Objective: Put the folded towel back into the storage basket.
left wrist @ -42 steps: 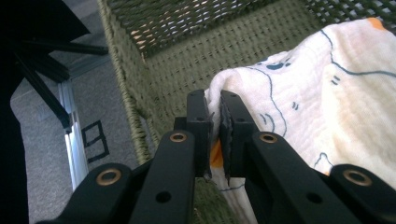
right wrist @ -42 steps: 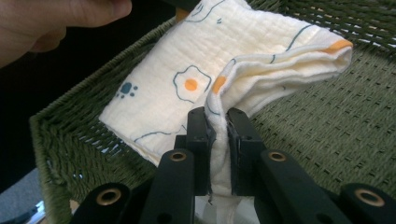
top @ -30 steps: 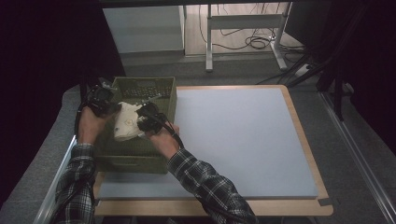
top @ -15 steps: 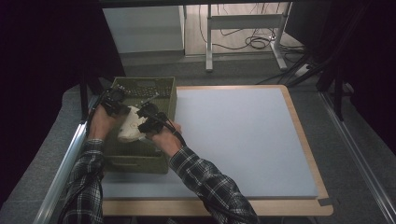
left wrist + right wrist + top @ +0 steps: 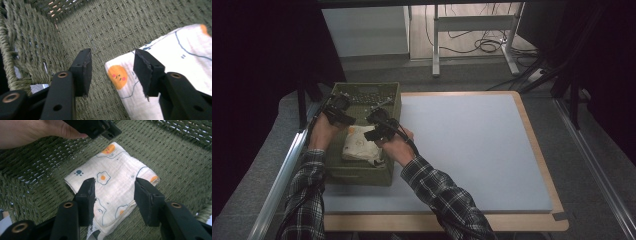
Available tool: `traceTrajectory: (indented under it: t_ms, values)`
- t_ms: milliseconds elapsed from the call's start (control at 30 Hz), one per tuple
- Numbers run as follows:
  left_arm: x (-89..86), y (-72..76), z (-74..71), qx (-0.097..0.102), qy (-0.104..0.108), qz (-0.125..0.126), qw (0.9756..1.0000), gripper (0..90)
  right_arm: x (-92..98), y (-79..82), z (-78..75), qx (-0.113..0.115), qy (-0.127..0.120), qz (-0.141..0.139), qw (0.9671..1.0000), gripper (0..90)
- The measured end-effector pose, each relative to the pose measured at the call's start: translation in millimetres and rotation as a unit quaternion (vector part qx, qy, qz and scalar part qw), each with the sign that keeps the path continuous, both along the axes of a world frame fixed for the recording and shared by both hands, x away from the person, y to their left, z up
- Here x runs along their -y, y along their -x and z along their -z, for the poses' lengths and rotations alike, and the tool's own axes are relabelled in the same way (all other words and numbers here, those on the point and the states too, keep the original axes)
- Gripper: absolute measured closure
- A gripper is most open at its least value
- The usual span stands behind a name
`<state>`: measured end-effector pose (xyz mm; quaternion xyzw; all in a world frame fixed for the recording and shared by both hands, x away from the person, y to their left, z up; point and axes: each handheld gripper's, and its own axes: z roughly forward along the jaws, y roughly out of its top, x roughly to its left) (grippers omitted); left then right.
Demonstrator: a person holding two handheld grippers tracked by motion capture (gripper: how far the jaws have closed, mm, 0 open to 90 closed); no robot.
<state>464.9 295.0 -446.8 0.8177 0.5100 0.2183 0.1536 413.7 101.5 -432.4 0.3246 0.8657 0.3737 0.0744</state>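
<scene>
A folded muslin cloth (image 5: 112, 183), cream with a fried-egg print, is lying flat on the floor of the green woven basket (image 5: 393, 104), which is sitting at the left end of the table (image 5: 472, 145). Both claws are hovering inside the basket above it, and neither is holding anything.

The right claw (image 5: 113, 190) is standing wide over the middle of the cloth, its jaws apart on either side of the fold. The left claw (image 5: 112, 67) is also wide, poised over the cloth's far corner, one jaw above bare weave and the other above the printed fabric.

The step in hand looks like the release and leaving of the cloth in the basket, though a fresh pick-up cannot be ruled out from this pose.

If it is a placing, the next move is calling for both claws to be lifting straight up, clear of the basket walls, without snagging a fold and dragging the cloth open.
</scene>
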Motion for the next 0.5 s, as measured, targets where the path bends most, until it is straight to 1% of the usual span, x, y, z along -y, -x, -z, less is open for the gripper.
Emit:
traceTrajectory:
  t_ms: [67, 167, 233, 400, 500]
  values:
    - [-0.6, 2.0, -0.9, 0.003, 0.013, -0.006, 0.9999, 43.4, 2.5, 0.8, -0.3, 0.006, -0.003, -0.006, 1.0000, 48.9]
    - [-3.2, 5.0, -1.5, 0.005, 0.036, -0.014, 0.9993, 39.6, 6.2, 3.4, -1.1, 0.021, -0.010, -0.019, 0.9996, 45.6]
    - [-4.0, 7.1, -1.8, 0.006, 0.043, -0.017, 0.9989, 37.1, 9.4, 5.2, -2.0, 0.026, -0.015, -0.028, 0.9992, 43.0]
    - [-4.5, 13.9, -5.1, 0.014, 0.058, -0.026, 0.9978, 30.6, 19.6, 9.0, -5.4, 0.039, -0.024, -0.037, 0.9983, 38.6]
    - [-4.7, 18.4, -9.1, 0.021, 0.078, -0.032, 0.9962, 28.3, 27.0, 11.3, -8.7, 0.044, -0.031, -0.040, 0.9977, 37.2]
